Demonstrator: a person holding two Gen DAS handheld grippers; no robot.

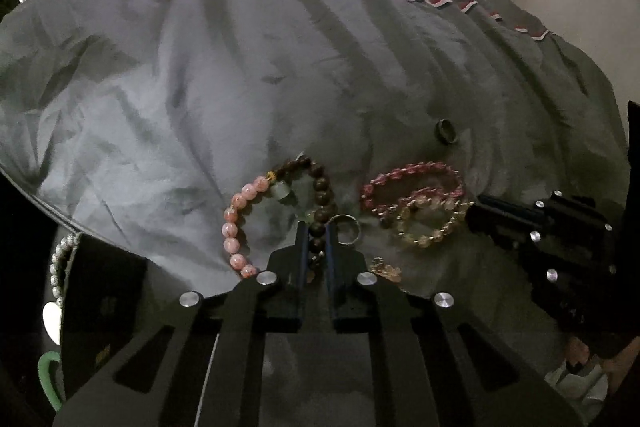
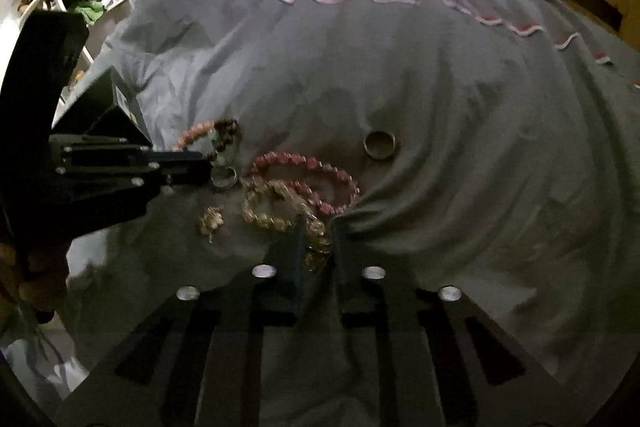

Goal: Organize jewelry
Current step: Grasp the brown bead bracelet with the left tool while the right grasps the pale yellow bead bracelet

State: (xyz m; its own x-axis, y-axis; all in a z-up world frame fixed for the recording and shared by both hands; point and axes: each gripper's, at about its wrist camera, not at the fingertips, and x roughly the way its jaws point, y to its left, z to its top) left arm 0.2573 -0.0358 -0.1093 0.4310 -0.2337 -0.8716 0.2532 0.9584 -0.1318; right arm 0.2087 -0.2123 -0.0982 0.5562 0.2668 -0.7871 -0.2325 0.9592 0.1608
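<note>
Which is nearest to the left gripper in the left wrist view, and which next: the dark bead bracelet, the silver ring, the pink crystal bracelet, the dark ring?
From the left gripper:
1. Dark bead bracelet, between the fingers.
2. Silver ring, just right of the right finger.
3. Pink crystal bracelet, farther right.
4. Dark ring, up and right, alone on the grey bedding.

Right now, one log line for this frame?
left tongs: closed on dark brown wooden bead bracelet | right tongs: around pale yellow crystal bead bracelet | surface: grey duvet
</note>
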